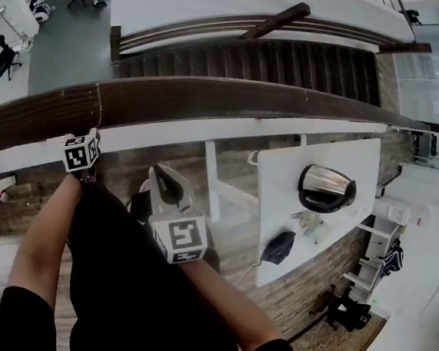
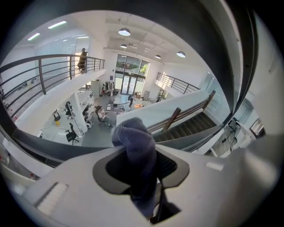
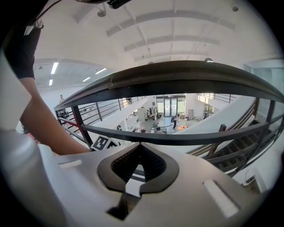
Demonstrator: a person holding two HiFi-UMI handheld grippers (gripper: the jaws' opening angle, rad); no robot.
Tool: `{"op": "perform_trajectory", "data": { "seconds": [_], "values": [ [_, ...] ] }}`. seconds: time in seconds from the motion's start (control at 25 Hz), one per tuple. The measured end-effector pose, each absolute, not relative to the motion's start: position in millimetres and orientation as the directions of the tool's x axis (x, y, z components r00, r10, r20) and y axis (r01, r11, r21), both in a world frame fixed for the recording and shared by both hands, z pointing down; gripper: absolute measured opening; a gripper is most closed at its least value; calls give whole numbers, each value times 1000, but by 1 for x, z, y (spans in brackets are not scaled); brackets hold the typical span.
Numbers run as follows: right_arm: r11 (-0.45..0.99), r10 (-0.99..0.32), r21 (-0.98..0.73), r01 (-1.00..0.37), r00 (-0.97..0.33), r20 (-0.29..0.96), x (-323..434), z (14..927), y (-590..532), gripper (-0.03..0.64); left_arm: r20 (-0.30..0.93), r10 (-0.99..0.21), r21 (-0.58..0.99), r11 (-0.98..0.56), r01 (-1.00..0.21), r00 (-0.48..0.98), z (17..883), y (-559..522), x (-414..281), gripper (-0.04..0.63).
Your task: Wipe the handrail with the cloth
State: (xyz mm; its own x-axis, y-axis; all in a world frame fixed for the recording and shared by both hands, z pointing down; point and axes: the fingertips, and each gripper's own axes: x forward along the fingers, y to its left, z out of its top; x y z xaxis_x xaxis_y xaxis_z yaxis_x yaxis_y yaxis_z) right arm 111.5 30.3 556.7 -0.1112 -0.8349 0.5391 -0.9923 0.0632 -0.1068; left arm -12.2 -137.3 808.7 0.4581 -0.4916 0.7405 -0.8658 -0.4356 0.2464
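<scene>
Looking down from the head view, we see the dark wooden handrail [image 1: 196, 94] sweep in a long curve across the upper part of the picture, with a staircase [image 1: 270, 62] beyond it. The left gripper [image 1: 83, 150] sits just under the rail's near edge, its marker cube facing up, at the end of a bare forearm [image 1: 44, 242]. The right gripper [image 1: 164, 181] hangs lower and further right, apart from the rail and pointing toward it. Past the rail, on the level below, a white surface [image 1: 349, 158] carries a rounded silver and black object [image 1: 326, 188].

Turning to the left gripper view, we find the jaws clamped on a bluish-grey cloth [image 2: 134, 139]. The cloth fills the gap between the dark pads and bulges out above them in a rounded knob. A dark band of rail [image 2: 40, 146] runs behind the gripper body at the left. We cannot tell from this angle whether the cloth touches it. Further off lies an open hall with desks, chairs and a railed gallery [image 2: 49, 71].

Moving to the right gripper view, we see the jaws brought together, tips meeting, with nothing held between them. The handrail [image 3: 177, 77] arches broadly above them, a thinner dark bar [image 3: 186, 137] crosses just beyond the tips, and the left gripper's marker cube [image 3: 103, 142] shows under the forearm at the left.
</scene>
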Motion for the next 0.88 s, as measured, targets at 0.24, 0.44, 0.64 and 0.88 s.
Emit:
{"op": "perform_trajectory", "data": {
  "seconds": [0.24,0.44,0.64,0.88],
  "values": [
    [56,-822,-132,-990,-121,557,116,563,37,2,739,-498,235,-441,-866,454,807,-136,0,115],
    [45,-820,-127,-991,-109,562,130,562,41,3,741,-476,252,-457,-853,474,808,-131,24,115],
    [56,-811,-119,-991,-115,574,135,564,44,3,733,-475,259,-467,-845,487,807,-129,42,115],
    [61,-798,-75,-995,-94,596,149,564,50,3,721,-463,289,-475,-831,516,808,-123,64,115]
  ]
}}
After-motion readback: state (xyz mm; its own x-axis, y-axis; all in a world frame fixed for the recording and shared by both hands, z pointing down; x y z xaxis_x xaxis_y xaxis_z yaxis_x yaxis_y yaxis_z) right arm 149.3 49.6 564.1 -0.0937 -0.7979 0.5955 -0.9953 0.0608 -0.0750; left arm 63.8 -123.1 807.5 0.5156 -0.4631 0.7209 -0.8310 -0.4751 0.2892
